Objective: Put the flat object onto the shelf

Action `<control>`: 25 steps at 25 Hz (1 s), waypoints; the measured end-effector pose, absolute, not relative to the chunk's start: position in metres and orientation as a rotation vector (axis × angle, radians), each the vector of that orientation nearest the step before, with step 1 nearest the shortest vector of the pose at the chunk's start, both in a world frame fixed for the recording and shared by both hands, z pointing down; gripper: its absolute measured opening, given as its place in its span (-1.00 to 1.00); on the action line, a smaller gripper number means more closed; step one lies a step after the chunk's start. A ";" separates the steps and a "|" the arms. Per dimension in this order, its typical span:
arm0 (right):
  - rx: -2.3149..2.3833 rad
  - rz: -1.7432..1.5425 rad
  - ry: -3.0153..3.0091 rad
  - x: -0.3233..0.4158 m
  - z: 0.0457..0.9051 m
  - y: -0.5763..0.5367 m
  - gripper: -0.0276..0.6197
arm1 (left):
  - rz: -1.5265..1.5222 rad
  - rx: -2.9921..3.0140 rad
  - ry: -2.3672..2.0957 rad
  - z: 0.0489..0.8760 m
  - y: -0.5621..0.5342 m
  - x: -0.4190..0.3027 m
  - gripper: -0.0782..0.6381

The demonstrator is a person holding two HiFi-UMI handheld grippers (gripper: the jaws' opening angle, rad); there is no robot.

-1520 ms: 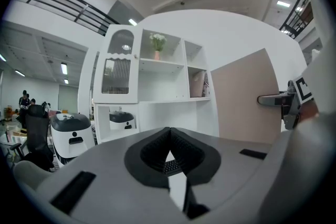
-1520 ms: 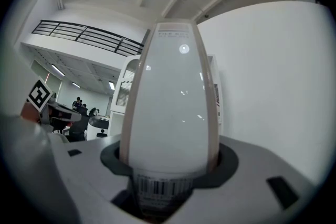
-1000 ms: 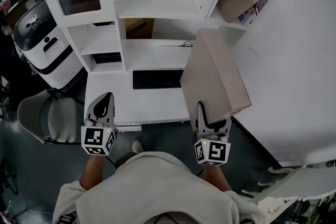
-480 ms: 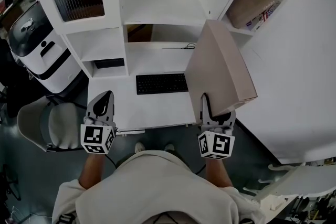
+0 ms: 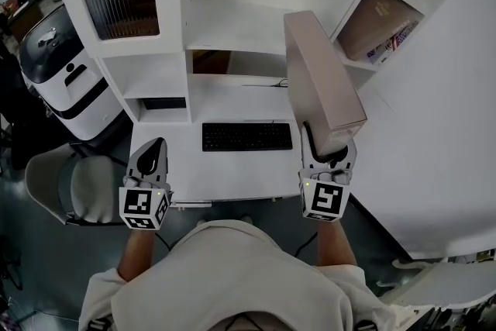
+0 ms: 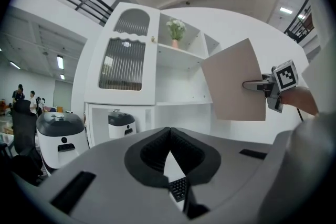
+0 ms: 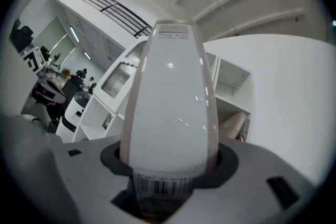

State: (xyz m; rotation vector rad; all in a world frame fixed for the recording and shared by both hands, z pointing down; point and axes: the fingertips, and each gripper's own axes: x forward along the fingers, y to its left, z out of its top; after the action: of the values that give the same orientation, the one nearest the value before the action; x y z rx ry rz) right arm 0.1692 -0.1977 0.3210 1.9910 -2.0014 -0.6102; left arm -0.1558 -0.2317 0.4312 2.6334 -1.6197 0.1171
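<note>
In the head view, the right gripper [image 5: 326, 145] was clamped on the near edge of a thin, pinkish-beige flat box [image 5: 319, 74], which stood almost upright on its edge. A second before, it had leaned over the white desk [image 5: 232, 170]. Now it was higher and closer to the open compartments of the tall white shelf unit [image 5: 232, 8]. The left gripper [image 5: 153, 153] waited at the desk front.

In the left gripper view, its jaws met at the tips with nothing between them. The flat box [image 6: 233, 81] hung in the air before the shelf unit, not on any board.

In the right gripper view, the jaws stood partly apart and pressed both faces of the flat box [image 7: 170, 102] near its barcode label. The lifting was probably nearly finished, and sliding the box in remained.
</note>
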 end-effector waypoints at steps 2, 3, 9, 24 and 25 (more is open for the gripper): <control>1.931 -0.681 -1.967 0.166 0.311 -0.207 -0.05 | 0.108 2.624 -1.635 0.430 -0.234 -0.156 -0.80; 1.896 -0.713 -1.944 0.164 0.307 -0.211 -0.05 | 0.104 2.620 -1.642 0.429 -0.235 -0.155 -0.80; 1.695 -0.895 -1.823 0.147 0.288 -0.236 -0.05 | 0.087 2.590 -1.670 0.432 -0.237 -0.156 -0.80; 1.327 -1.116 -1.547 0.113 0.285 -0.281 -0.05 | 0.074 2.520 -1.753 0.437 -0.234 -0.171 -0.80; 1.316 -1.124 -1.542 0.111 0.285 -0.280 -0.06 | 0.073 2.515 -1.758 0.437 -0.234 -0.172 -0.80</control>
State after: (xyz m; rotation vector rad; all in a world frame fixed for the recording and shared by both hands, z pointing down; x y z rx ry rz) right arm 0.1108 -0.2797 0.2845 1.3164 -1.5415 -1.1236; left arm -0.1719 -0.2343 0.4375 2.5153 -1.7584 0.0729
